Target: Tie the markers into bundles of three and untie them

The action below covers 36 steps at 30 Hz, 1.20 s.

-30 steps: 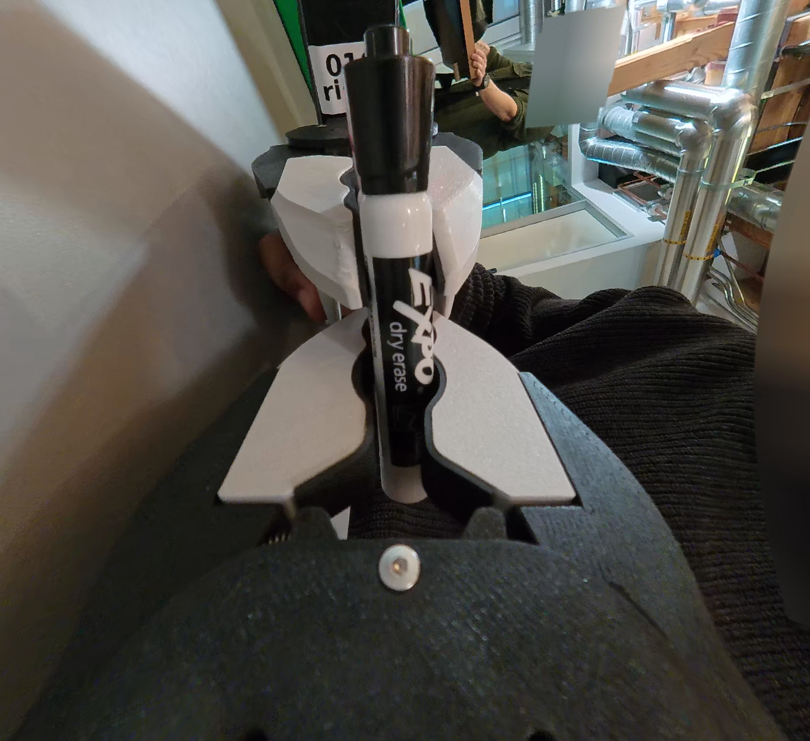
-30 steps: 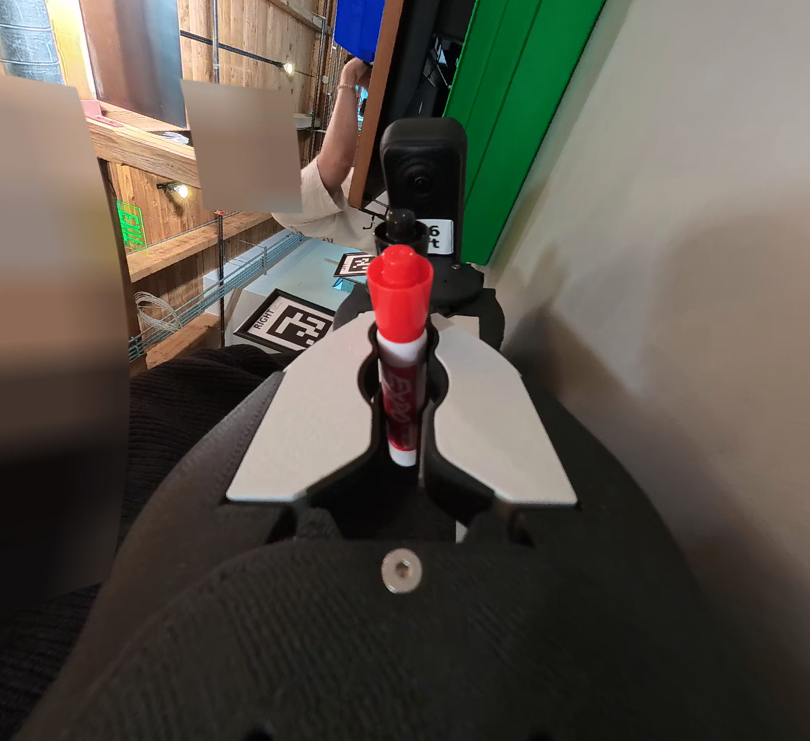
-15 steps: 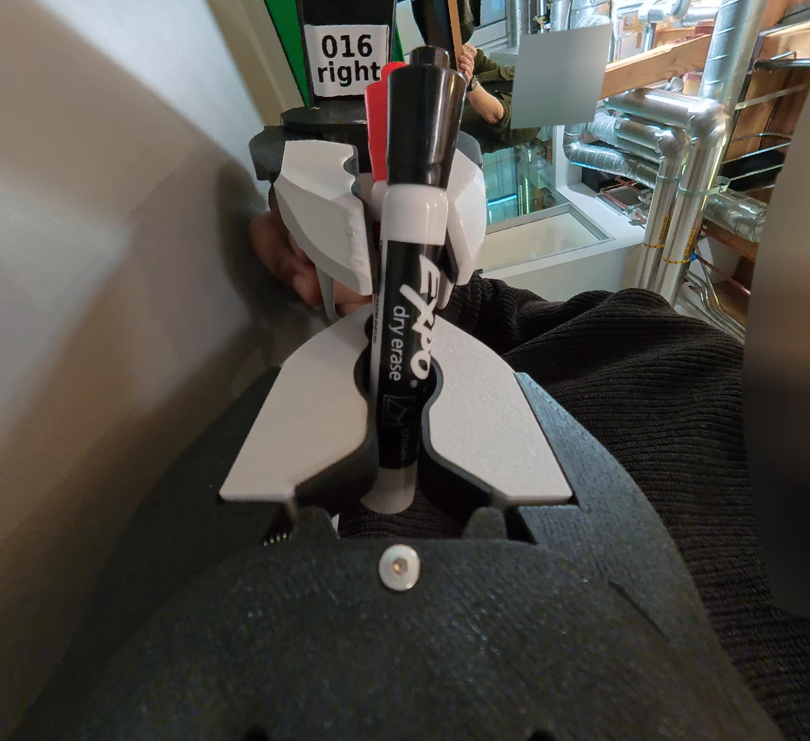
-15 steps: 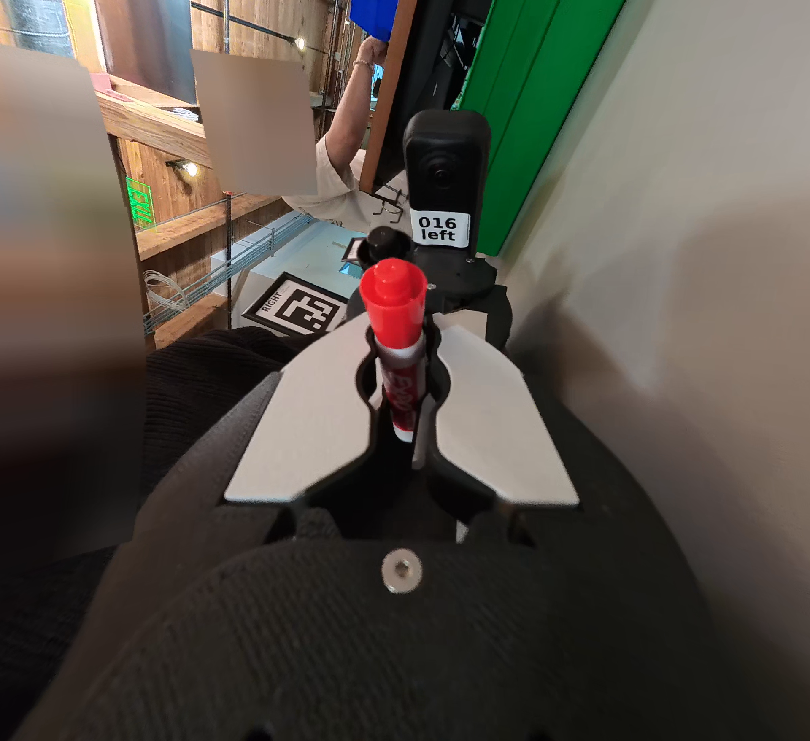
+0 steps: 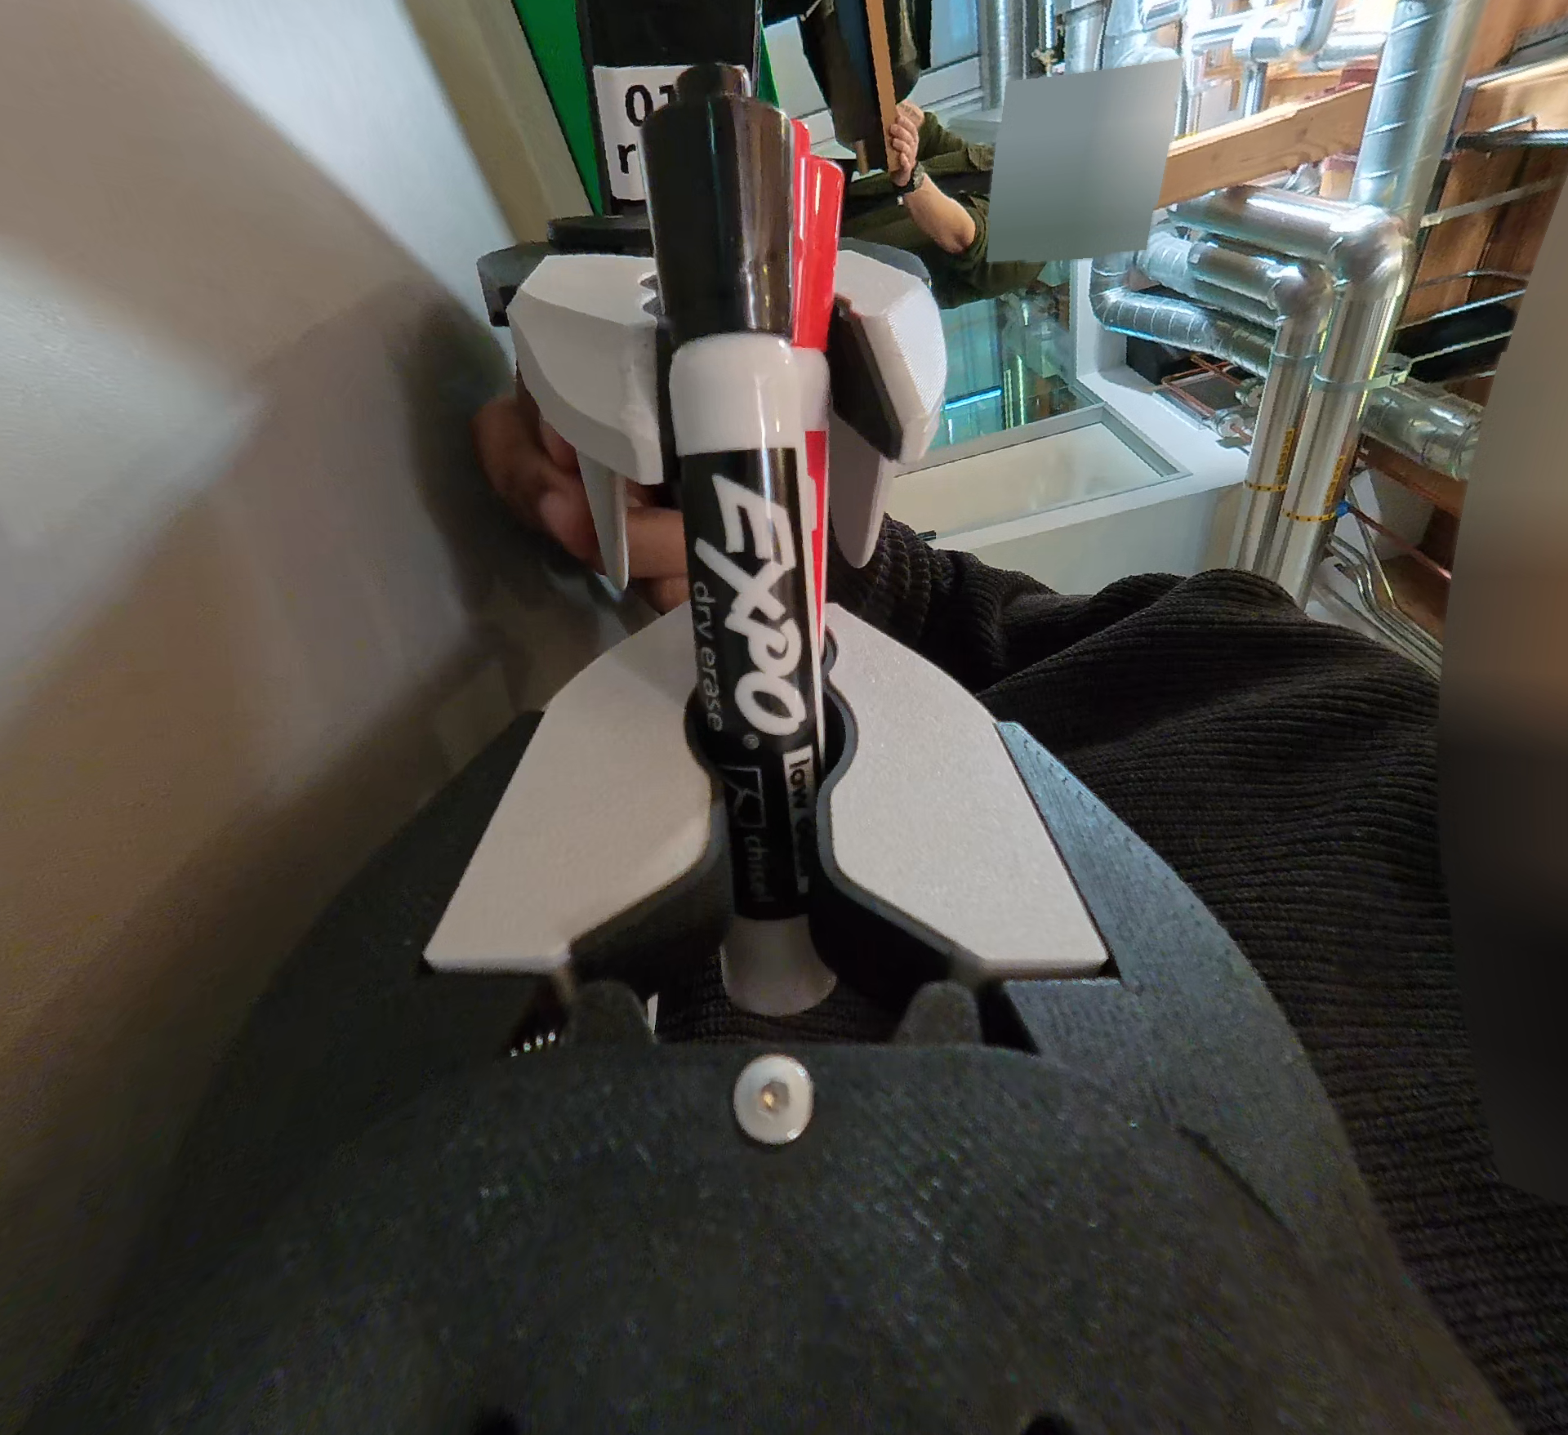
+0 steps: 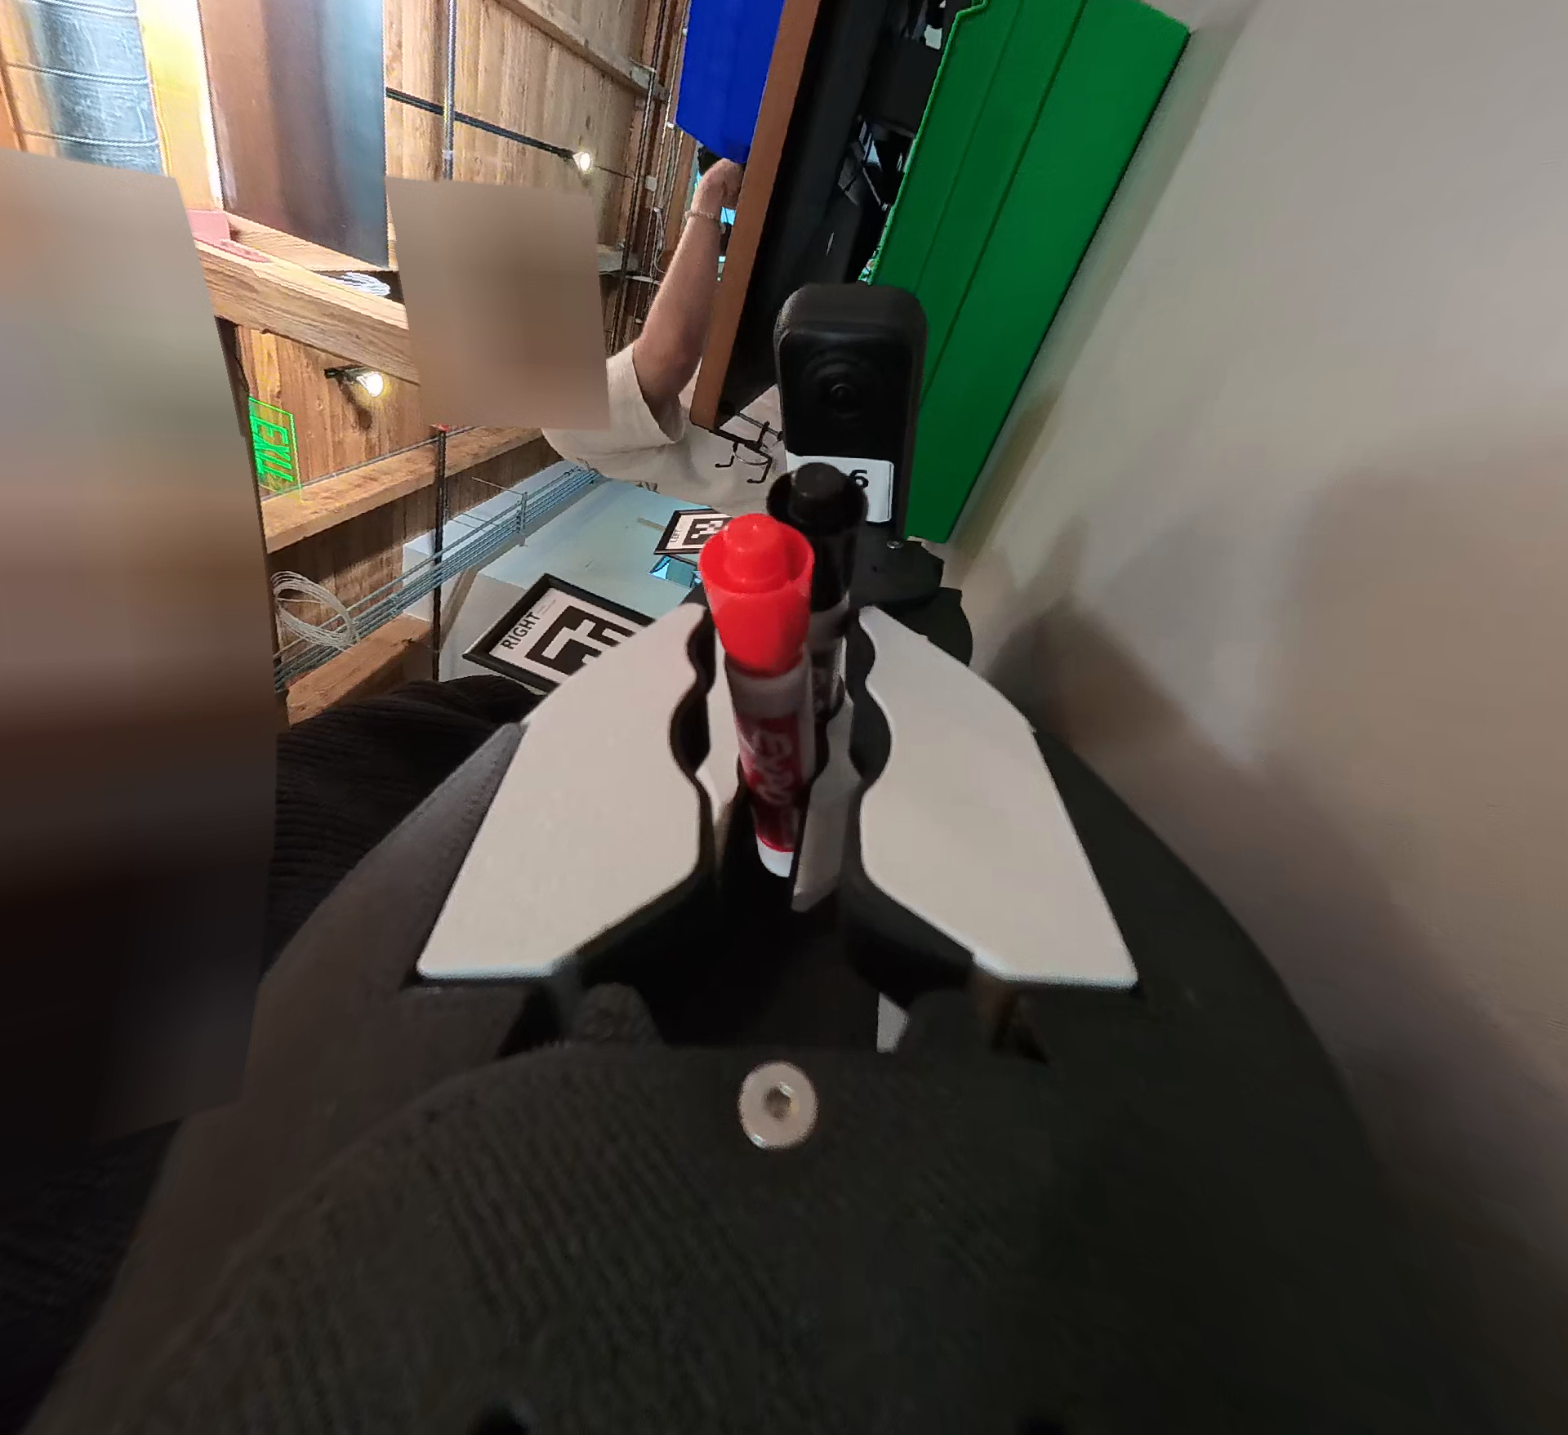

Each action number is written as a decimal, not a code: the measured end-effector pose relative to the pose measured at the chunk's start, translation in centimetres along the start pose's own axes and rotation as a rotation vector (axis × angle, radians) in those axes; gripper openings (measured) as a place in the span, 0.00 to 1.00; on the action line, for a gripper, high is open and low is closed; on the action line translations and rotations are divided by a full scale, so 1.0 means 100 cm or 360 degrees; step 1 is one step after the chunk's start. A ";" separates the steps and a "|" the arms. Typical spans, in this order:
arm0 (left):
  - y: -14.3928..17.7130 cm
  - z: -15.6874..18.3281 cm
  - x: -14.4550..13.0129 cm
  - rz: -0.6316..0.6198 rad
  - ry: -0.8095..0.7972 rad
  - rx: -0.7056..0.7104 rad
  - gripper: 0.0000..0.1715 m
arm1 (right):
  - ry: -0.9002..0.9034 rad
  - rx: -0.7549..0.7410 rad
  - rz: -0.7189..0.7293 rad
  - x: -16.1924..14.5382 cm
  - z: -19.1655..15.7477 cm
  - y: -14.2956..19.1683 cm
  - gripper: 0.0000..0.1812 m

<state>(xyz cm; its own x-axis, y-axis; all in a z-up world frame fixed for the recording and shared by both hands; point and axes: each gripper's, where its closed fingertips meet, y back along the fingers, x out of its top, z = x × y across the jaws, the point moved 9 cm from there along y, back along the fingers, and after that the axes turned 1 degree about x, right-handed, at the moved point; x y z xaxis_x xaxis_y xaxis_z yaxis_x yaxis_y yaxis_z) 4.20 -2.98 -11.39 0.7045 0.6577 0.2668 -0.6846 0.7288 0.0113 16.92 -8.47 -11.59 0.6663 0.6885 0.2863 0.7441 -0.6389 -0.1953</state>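
In the left wrist view, my left gripper (image 5: 764, 630) is shut on a black marker (image 5: 747, 681) that points forward, cap away from me. The right gripper (image 5: 738, 410) faces it head-on, with its jaws around the black marker's cap end and a red marker (image 5: 816, 257) pressed beside it. In the right wrist view, my right gripper (image 6: 781, 622) holds the red marker (image 6: 764, 681) with the black marker (image 6: 821, 537) side by side in its jaws. One grey finger (image 6: 814, 843) of the left gripper shows behind them.
A pale flat surface (image 5: 212, 291) runs close along one side of both grippers. A green bin (image 6: 1018, 249) stands on it behind the left gripper's camera (image 6: 848, 376). A dark knitted sleeve (image 5: 1188, 758) lies beside the grippers. People, wooden beams and metal pipes (image 5: 1324, 274) are in the background. The tips of one gripper are about 6 cm away from the tips of the other.
The two grippers have come together. The right gripper's jaws have widened and now take in the black marker beside the red one. The left gripper has kept its hold on the black marker.
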 end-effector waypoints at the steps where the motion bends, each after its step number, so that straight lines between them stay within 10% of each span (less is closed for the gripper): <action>1: 0.000 0.000 0.000 0.0006 -0.0003 -0.0001 0.09 | 0.0002 0.0000 0.0000 0.000 0.000 0.000 0.16; 36: -0.003 -0.001 -0.003 -0.0020 -0.0013 -0.0007 0.09 | -0.0010 -0.0017 -0.0110 -0.008 0.001 -0.011 0.10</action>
<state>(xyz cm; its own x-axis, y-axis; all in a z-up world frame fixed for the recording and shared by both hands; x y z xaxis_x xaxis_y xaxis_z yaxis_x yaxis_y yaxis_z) 4.19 -3.38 -11.54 0.7115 0.6469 0.2745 -0.6749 0.7378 0.0107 15.56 -8.29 -11.68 0.6139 0.7331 0.2927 0.7876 -0.5937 -0.1650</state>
